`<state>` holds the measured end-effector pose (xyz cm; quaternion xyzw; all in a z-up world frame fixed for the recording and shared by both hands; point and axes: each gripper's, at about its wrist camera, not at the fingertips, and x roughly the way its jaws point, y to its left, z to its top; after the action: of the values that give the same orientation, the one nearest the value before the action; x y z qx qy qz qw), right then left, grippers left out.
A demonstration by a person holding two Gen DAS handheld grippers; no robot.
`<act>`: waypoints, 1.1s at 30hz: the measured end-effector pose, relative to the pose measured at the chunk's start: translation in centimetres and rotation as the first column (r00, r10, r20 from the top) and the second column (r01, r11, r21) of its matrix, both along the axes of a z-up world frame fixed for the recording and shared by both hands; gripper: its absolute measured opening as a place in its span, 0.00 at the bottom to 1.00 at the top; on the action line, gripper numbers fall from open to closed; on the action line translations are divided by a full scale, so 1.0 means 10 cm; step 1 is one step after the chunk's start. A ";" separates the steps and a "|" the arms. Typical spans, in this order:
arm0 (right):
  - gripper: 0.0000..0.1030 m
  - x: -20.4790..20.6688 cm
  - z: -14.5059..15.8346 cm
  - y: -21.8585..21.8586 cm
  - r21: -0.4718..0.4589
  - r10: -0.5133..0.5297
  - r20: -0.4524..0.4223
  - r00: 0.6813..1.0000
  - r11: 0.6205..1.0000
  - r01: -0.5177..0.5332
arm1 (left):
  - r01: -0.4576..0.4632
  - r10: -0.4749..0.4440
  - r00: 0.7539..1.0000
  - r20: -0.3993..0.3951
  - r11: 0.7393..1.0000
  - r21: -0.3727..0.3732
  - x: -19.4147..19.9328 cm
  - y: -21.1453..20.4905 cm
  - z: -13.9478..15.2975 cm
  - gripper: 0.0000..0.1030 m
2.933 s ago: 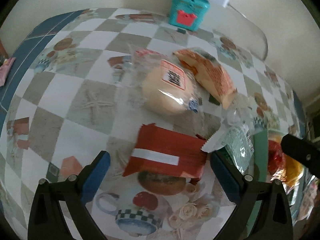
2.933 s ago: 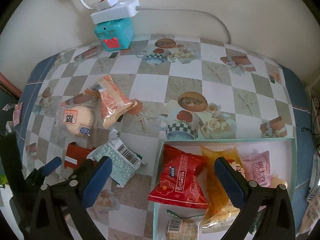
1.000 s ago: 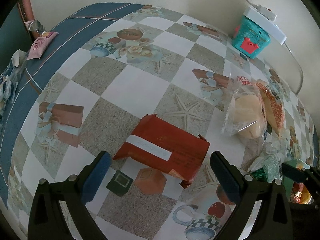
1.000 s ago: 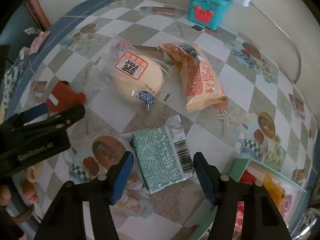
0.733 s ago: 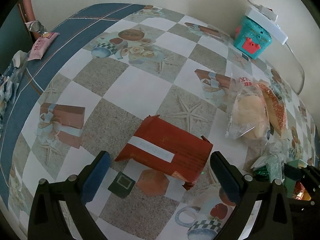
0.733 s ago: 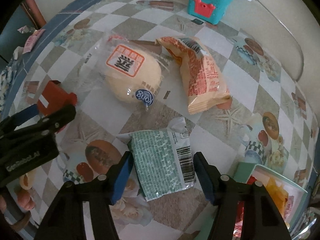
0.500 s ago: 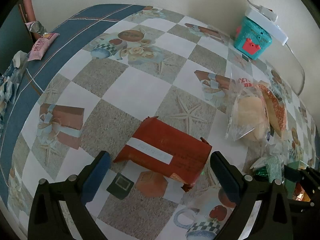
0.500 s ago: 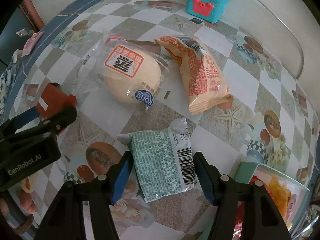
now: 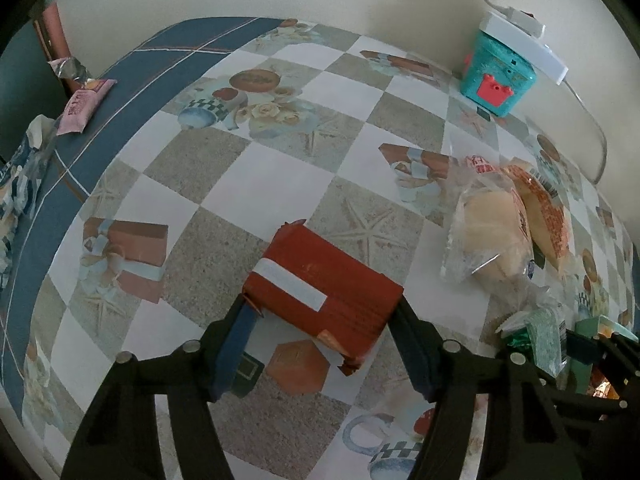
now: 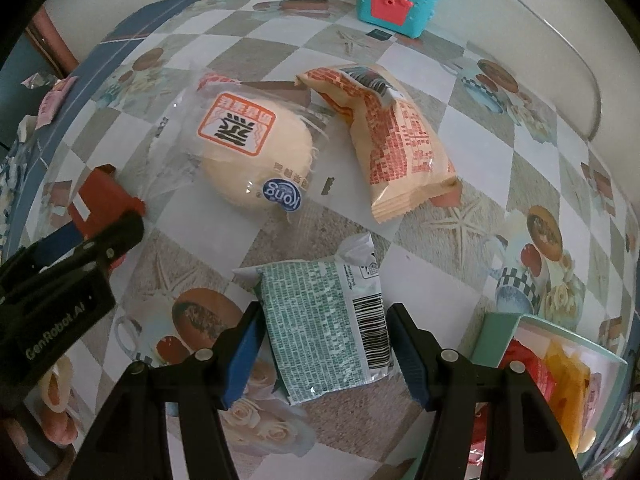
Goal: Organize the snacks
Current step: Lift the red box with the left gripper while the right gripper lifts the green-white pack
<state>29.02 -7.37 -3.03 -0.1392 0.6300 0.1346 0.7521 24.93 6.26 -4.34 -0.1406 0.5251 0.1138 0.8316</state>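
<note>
Only the left wrist view shows the left gripper, its jaws just closed in and pinching the red packet on the checkered tablecloth. The right wrist view alone shows the right gripper pointing down, pads pressed against the green packet, beside the tray, which is cut off at the edge. The bun and orange packet lie beyond.
</note>
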 end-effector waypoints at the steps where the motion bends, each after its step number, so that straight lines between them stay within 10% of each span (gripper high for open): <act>1: 0.64 0.00 0.00 0.01 -0.001 -0.003 -0.001 1.000 1.000 0.003 | 0.001 -0.001 1.000 0.000 1.000 -0.004 0.00 0.01 0.00 0.67; 25: 0.55 -0.29 0.01 0.10 0.008 -0.108 0.089 0.990 0.994 0.107 | 0.035 -0.035 0.999 -0.042 0.999 0.017 -0.03 -0.04 0.05 0.66; 27: 0.54 -0.34 0.01 0.08 0.017 -0.119 0.090 0.989 0.993 0.118 | 0.035 -0.035 0.999 -0.039 0.999 0.013 -0.04 -0.03 0.06 0.58; 29: 0.54 -0.38 0.01 0.05 0.028 -0.128 0.089 0.988 0.992 0.126 | 0.029 -0.029 0.999 -0.041 1.000 0.012 -0.05 -0.03 0.07 0.20; 33: 0.54 -0.44 0.00 0.00 0.022 -0.128 0.082 0.988 0.992 0.126 | 0.033 -0.031 0.998 -0.054 0.999 0.041 -0.05 -0.04 0.05 0.20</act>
<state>24.60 -7.35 -3.06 -0.0978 0.6045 0.0858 0.7859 24.44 5.87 -3.89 -0.1117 0.5470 0.1151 0.8216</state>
